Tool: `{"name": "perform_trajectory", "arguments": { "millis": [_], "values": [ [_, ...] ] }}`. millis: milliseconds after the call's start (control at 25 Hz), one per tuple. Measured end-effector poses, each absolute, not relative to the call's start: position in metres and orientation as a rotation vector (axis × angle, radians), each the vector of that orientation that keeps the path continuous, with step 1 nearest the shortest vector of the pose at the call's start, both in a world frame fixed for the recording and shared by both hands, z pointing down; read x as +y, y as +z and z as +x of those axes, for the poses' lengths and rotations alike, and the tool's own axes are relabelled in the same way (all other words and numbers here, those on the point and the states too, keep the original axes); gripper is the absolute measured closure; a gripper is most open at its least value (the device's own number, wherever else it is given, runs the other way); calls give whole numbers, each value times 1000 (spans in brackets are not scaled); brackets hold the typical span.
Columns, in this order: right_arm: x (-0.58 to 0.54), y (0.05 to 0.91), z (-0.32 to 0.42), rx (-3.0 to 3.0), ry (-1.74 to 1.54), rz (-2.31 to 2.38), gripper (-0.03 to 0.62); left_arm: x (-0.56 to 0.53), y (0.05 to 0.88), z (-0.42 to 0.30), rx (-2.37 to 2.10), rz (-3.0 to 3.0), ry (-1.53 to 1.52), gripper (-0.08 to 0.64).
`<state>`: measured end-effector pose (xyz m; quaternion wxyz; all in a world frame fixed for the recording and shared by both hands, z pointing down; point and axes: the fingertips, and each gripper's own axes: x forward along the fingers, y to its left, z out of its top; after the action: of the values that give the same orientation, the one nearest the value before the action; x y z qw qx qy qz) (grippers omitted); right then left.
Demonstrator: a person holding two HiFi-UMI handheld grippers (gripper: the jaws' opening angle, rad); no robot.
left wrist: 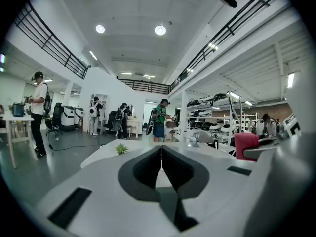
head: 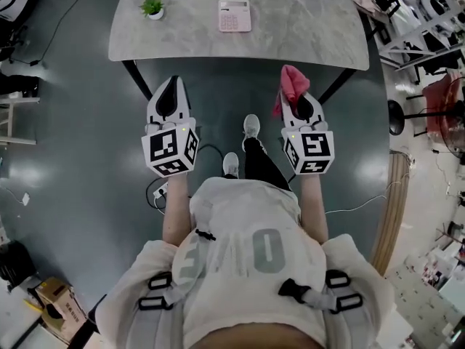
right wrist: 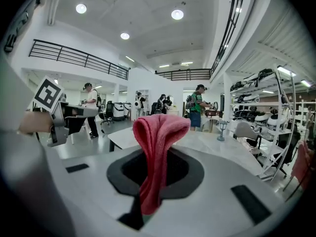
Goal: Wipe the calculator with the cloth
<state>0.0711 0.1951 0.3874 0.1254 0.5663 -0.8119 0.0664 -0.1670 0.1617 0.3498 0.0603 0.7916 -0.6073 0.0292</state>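
Your left gripper (left wrist: pixel 161 156): jaws pressed together, nothing between them. Your right gripper (right wrist: pixel 157 169) is clamped on the pink cloth (right wrist: pixel 159 132) — it bunches above the jaws and hangs down in front. The pink calculator (head: pixel 235 15) lies untouched on the grey table (head: pixel 305 27), well ahead of both grippers. 1 small potted plant (head: pixel 152 7) stands left of it. Both grippers hang over the dark floor (head: pixel 73 122), short of the table edge.

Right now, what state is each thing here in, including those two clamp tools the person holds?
Left gripper: shut, empty.
Right gripper: shut on the pink cloth.
Pink cloth: bunched, hanging from the jaws.
Pink calculator: face up on the table, nothing touching it.
Potted plant: upright on the table.
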Motion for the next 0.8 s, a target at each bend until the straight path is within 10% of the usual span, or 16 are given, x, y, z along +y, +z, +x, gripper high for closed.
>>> {"name": "perform_trajectory", "arguments": {
  "millis": [800],
  "values": [
    [-86, 365, 119, -2519, 154, 1572, 545, -97, 308, -84, -1912, 2509, 150, 538]
  ]
}}
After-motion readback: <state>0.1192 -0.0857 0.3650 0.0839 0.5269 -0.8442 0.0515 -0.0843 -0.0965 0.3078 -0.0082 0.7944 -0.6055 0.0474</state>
